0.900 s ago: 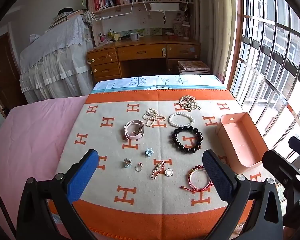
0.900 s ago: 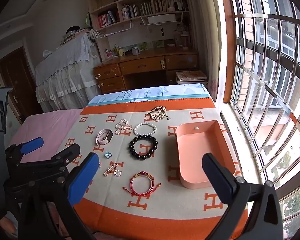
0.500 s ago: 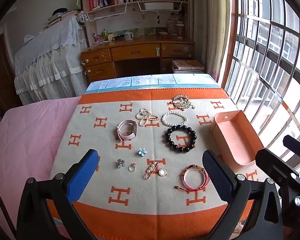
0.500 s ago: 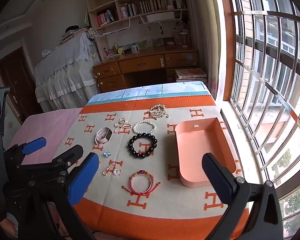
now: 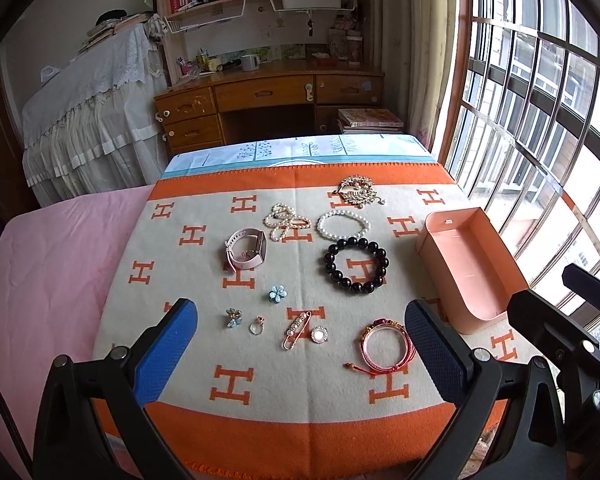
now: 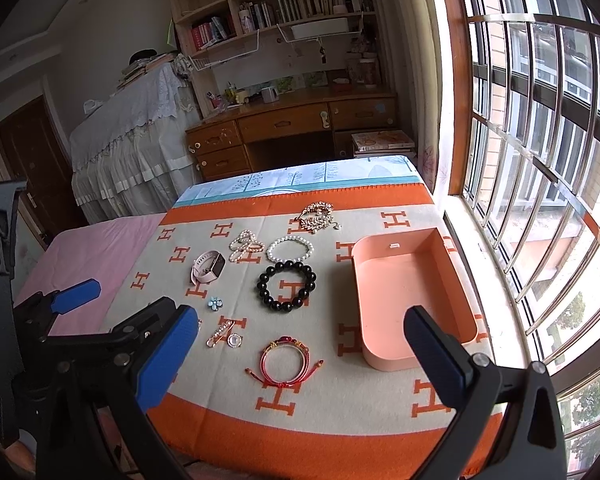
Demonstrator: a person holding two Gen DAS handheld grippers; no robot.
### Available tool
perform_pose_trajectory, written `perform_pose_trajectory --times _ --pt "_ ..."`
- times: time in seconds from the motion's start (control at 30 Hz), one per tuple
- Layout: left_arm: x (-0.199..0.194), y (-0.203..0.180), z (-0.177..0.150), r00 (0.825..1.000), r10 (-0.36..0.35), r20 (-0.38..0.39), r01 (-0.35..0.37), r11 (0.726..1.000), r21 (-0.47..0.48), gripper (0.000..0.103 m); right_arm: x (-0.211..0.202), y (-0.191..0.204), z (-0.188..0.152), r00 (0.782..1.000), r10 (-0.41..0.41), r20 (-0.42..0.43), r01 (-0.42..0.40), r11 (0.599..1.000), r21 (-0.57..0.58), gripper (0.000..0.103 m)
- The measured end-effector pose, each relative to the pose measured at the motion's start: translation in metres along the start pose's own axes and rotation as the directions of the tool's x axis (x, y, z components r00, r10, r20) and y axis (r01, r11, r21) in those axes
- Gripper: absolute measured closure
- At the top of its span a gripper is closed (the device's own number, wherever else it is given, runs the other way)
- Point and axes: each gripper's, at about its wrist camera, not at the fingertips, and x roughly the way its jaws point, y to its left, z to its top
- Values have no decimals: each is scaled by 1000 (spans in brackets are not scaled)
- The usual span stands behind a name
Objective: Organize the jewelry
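Jewelry lies spread on an orange and cream blanket (image 5: 260, 384): a black bead bracelet (image 5: 356, 265), a white pearl bracelet (image 5: 343, 225), a pearl bow (image 5: 286, 222), a gold brooch (image 5: 357, 191), a pink watch (image 5: 246, 252), a red cord bracelet (image 5: 386, 346), a pin (image 5: 297, 329) and small rings and flowers. An empty pink box (image 5: 470, 268) stands at the right. My left gripper (image 5: 300, 354) hovers open above the near row. My right gripper (image 6: 302, 358) hangs open over the red cord bracelet (image 6: 286, 360) and the box (image 6: 410, 292). Neither holds anything.
The blanket covers a bed with a pink sheet (image 5: 48, 280) on the left. A barred window (image 5: 540, 120) runs along the right side. A wooden desk (image 5: 268, 96) with shelves and a cloth-covered piece of furniture (image 5: 92, 112) stand beyond the bed.
Both views have pulled back and up a little, so the jewelry sits slightly farther away. Nothing on the blanket has moved and both grippers stay open.
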Motion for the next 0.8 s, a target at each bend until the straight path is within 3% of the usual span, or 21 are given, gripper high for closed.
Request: perform_pose_trajectory --times 0.8 --pt "7 -6 0 1000 -5 -28 5 1000 13 1 -6 -4 2 1000 -8 -16 8 1000 16 0"
